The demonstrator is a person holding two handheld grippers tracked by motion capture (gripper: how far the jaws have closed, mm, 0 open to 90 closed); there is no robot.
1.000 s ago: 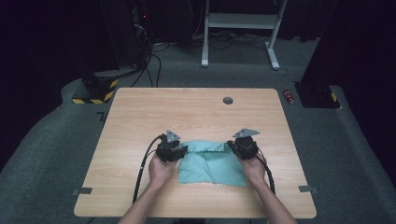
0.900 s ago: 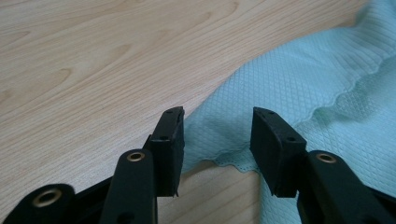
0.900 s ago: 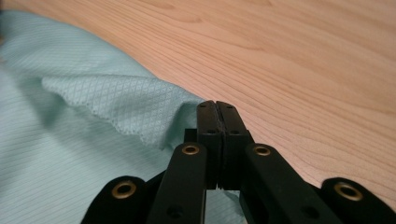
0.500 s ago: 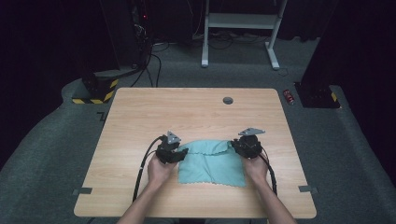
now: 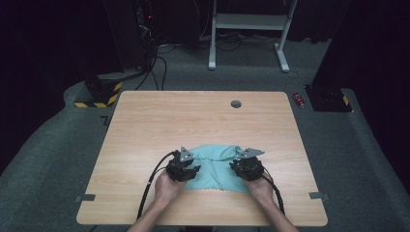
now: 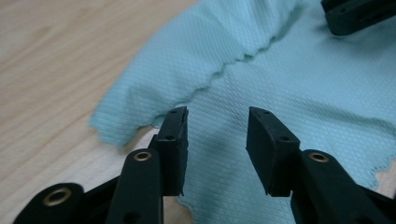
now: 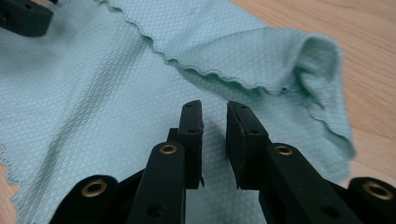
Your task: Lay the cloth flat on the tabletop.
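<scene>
Jaws on my left gripper (image 6: 217, 122) stood apart over the one light turquoise waffle-weave cloth (image 5: 215, 166), having just been closing, with only flat fabric beneath the gap. My right gripper (image 7: 215, 119) kept a narrow gap between its jaws, gripping nothing. I counted two grippers and one cloth, which lay partly folded near the front edge of the light wooden bench (image 5: 193, 121), between both hands.
</scene>
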